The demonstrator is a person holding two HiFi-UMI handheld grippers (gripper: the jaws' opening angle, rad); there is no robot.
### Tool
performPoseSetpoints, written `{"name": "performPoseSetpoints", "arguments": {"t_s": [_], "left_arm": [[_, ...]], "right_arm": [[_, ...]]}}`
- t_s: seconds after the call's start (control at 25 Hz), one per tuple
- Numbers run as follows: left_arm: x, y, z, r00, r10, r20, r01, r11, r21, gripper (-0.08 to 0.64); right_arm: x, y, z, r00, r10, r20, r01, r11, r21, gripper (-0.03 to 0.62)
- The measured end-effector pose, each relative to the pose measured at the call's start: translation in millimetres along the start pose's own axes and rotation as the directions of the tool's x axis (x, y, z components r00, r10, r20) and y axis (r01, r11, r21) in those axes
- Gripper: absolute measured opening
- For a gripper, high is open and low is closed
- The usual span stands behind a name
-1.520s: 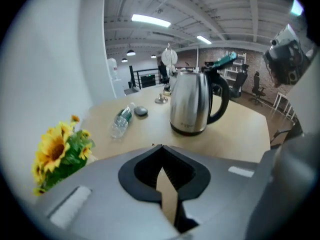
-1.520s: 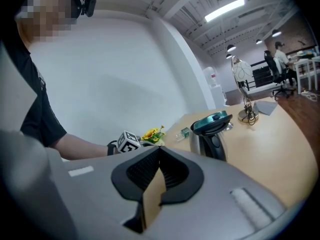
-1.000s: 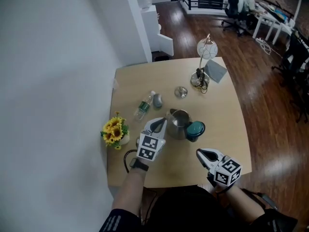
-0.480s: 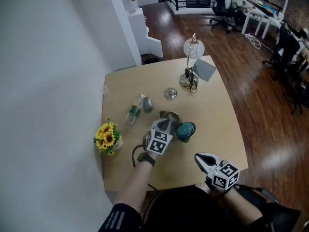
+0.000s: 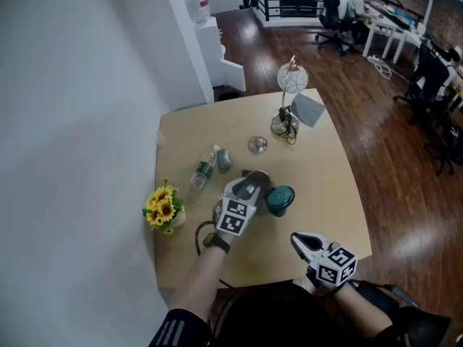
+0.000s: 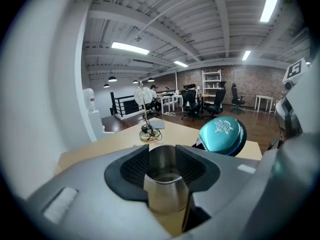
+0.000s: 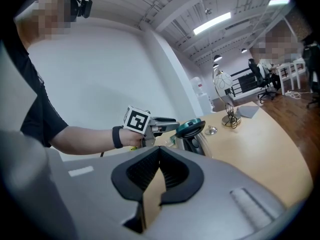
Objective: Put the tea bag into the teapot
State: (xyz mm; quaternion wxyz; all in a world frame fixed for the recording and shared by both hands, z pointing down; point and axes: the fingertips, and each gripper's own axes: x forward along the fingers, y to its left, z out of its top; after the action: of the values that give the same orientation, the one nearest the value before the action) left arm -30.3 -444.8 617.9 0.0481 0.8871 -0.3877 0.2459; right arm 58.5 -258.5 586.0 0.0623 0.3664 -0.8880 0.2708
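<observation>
A steel teapot (image 5: pixel 261 181) stands mid-table with its teal lid (image 5: pixel 280 196) flipped open to the right. My left gripper (image 5: pixel 249 189) hovers just over the pot's mouth. Its jaws are opening, and between them the left gripper view shows only the pot's open rim (image 6: pixel 165 170) below and the lid (image 6: pixel 222 134) beyond. No tea bag shows in any view. My right gripper (image 5: pixel 300 241) rests low near the table's front edge, shut and empty. From the right gripper view (image 7: pixel 160 154) the teapot (image 7: pixel 196 143) and the left gripper (image 7: pixel 167 125) lie ahead.
A pot of sunflowers (image 5: pixel 165 208) stands at the left edge, with a black cable (image 5: pixel 198 238) near it. A lying bottle (image 5: pixel 204 169), a grey object (image 5: pixel 224 160) and a small metal lid (image 5: pixel 257 144) sit behind the pot. A globe lamp (image 5: pixel 287 103) and grey pad (image 5: pixel 308 110) are at the far corner.
My left gripper has moved right from beside the teapot to over its mouth, and its jaws have parted. The right gripper has hardly moved.
</observation>
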Motion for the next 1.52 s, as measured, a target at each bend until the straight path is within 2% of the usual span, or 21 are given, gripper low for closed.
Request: {"name": "performPoseSetpoints", "arguments": {"t_s": [0.08, 0.2, 0.32, 0.4, 0.56, 0.68, 0.8, 0.92, 1.0, 1.2, 1.36, 1.52], "left_arm": [[-14, -3, 17, 0.999, -0.016, 0.051, 0.017, 1.000, -0.003, 0.195], [-41, -5, 42, 0.992, -0.035, 0.123, 0.035, 0.999, 0.004, 0.206], [-73, -7, 57, 0.982, -0.055, 0.182, 0.061, 0.998, -0.025, 0.206], [-95, -9, 59, 0.978, -0.059, 0.202, 0.062, 0.998, -0.008, 0.201], [-139, -12, 55, 0.973, -0.025, 0.231, 0.002, 0.995, 0.100, 0.175], [-171, -17, 44, 0.966, -0.012, 0.258, -0.010, 0.996, 0.084, 0.175], [-195, -35, 25, 0.969, -0.053, 0.243, 0.055, 0.998, -0.004, 0.178], [-216, -60, 7, 0.971, -0.095, 0.220, 0.122, 0.986, -0.110, 0.178], [-232, -78, 1, 0.971, -0.103, 0.216, 0.138, 0.979, -0.152, 0.181], [-266, -134, -6, 0.984, -0.054, 0.171, 0.076, 0.989, -0.124, 0.179], [-286, -190, -16, 0.987, 0.020, 0.161, -0.005, 0.995, -0.095, 0.143], [-308, -248, -31, 0.991, 0.017, 0.136, -0.001, 0.993, -0.120, 0.140]], "right_arm": [[3, 4, 2, 1.000, 0.009, 0.002, -0.009, 1.000, -0.006, 0.008], [9, 9, 6, 1.000, 0.018, 0.010, -0.018, 1.000, -0.010, 0.008], [11, 16, 11, 0.999, 0.026, 0.028, -0.026, 1.000, -0.009, 0.008], [10, 21, 15, 0.999, 0.036, 0.040, -0.035, 0.999, -0.012, 0.008], [6, 27, 21, 0.997, 0.038, 0.071, -0.038, 0.999, -0.003, 0.008], [3, 34, 18, 0.996, 0.035, 0.086, -0.037, 0.999, 0.031, 0.008], [-5, 49, 14, 0.994, 0.048, 0.101, -0.053, 0.998, 0.046, 0.008], [-21, 62, 11, 0.992, 0.070, 0.103, -0.073, 0.997, 0.027, 0.008], [-34, 69, 6, 0.992, 0.083, 0.096, -0.085, 0.996, 0.013, 0.008], [-79, 92, -16, 0.989, 0.127, 0.074, -0.124, 0.991, -0.044, 0.008], [-123, 116, -43, 0.983, 0.176, 0.053, -0.171, 0.981, -0.088, 0.008], [-172, 133, -72, 0.984, 0.178, 0.024, -0.174, 0.978, -0.111, 0.008]]}}
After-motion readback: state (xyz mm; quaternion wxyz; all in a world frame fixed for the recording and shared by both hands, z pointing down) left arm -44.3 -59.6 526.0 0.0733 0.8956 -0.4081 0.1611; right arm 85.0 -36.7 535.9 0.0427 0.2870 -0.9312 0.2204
